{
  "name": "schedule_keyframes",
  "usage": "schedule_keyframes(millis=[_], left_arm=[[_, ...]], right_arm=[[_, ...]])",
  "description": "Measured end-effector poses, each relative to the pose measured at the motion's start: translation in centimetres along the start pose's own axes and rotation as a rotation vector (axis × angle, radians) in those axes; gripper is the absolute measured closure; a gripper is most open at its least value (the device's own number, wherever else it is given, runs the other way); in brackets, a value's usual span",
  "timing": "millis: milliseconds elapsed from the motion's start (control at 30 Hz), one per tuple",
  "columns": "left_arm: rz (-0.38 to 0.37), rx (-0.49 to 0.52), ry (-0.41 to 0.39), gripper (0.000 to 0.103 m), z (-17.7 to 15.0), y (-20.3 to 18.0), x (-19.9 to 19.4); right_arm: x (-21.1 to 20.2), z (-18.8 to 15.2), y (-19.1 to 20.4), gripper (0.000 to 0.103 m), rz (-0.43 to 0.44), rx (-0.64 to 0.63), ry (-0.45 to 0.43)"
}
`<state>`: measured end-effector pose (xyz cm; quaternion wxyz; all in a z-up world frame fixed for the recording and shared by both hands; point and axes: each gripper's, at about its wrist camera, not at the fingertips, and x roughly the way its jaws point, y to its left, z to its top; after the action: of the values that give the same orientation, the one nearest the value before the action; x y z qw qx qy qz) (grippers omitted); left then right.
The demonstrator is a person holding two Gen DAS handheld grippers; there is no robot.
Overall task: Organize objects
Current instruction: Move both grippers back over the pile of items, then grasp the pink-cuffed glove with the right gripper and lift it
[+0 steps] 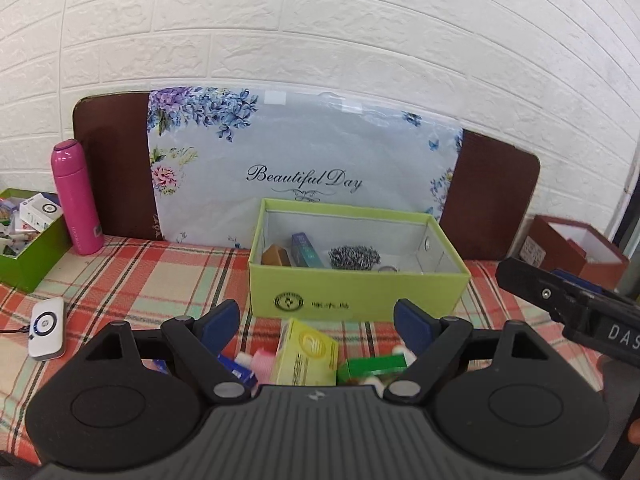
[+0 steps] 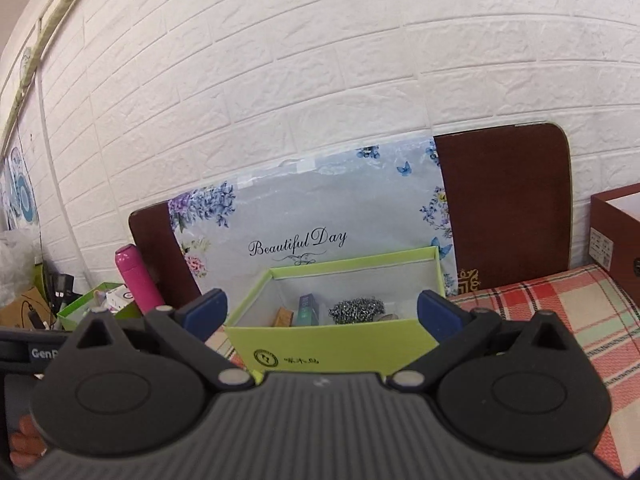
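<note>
A light green open box [image 1: 360, 292] stands on the plaid cloth; it holds a brown block [image 1: 276, 257], a blue-green carton [image 1: 306, 255] and a steel scourer [image 1: 354, 258]. It also shows in the right wrist view [image 2: 340, 344]. My left gripper [image 1: 318, 318] is open and empty, just above a yellow-green carton [image 1: 306, 354], a green carton [image 1: 372, 368], a pink-white item [image 1: 256, 360] and a blue box [image 1: 238, 372] in front of the green box. My right gripper [image 2: 320, 306] is open and empty, in front of the box; its body shows at the right of the left wrist view [image 1: 576, 308].
A pink flask [image 1: 76, 196] and a green bin of small items [image 1: 28, 236] stand at the left. A white round-buttoned device [image 1: 47, 328] lies on the cloth. A red-brown box [image 1: 576, 248] stands at the right. A floral board [image 1: 304, 168] leans on the brick wall.
</note>
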<state>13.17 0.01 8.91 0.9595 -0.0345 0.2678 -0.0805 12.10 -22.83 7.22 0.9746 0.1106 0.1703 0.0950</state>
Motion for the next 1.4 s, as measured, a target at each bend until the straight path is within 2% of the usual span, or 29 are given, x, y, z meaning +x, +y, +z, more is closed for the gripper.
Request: schedule_keyframes(millis=[67,233,400,567,700,867,1067,1100,1167,1200,1233,1300,1400], left_arm=[[0.005,0.013,0.006,0.016,-1.0,-0.4,-0.6],[-0.024,-0.049,0.058,0.016,-3.4,-0.1,-1.4],[-0.033,-0.054,0.090,0.016,-5.8,-0.2,-1.8],[-0.036,-0.105,0.121,0.016,-8.3,1.1,-2.0],[-0.026,-0.120,0.143,0.016,-10.3,1.7,-1.7],[-0.022,-0.139,0.184,0.016,-12.1,2.7,-1.1],[-0.010,-0.149,0.175,0.016,-13.0,3.6,-0.7],[-0.009,-0.145,0.168,0.016,-12.9,3.8,-0.4],[0.003,-0.136,0.164,0.016,-12.7,4.0,0.4],[0.011,-0.133,0.164,0.016,-12.6,4.1,0.8],[0.017,-0.133,0.161,0.016,-12.4,4.3,1.3],[0.025,-0.135,0.157,0.016,-12.1,4.6,2.4],[0.037,-0.142,0.175,0.017,-11.8,5.1,3.9]], right_arm=[[-1.3,-1.1,0.2,0.000,-0.013,-0.022,0.003],[-3.9,-3.8,0.7,0.000,-0.051,-0.067,0.020],[-5.5,-6.0,1.6,0.000,-0.072,-0.145,0.031],[-6.4,-8.2,2.1,0.000,-0.054,-0.190,0.051],[-6.1,-10.0,2.0,0.000,-0.009,-0.193,0.101],[-4.8,-12.1,2.1,0.000,0.001,-0.223,0.149],[-1.9,-13.5,0.8,0.010,-0.009,-0.197,0.213],[-1.4,-13.6,0.5,0.014,-0.019,-0.191,0.224],[-0.7,-13.8,-0.1,0.037,-0.026,-0.166,0.258],[-0.7,-13.7,-0.4,0.067,-0.022,-0.143,0.277],[-1.0,-13.7,-0.7,0.081,-0.006,-0.114,0.285],[-2.3,-13.4,-1.1,0.091,0.018,-0.077,0.269],[-4.9,-12.7,-0.9,0.091,0.049,-0.084,0.239]])
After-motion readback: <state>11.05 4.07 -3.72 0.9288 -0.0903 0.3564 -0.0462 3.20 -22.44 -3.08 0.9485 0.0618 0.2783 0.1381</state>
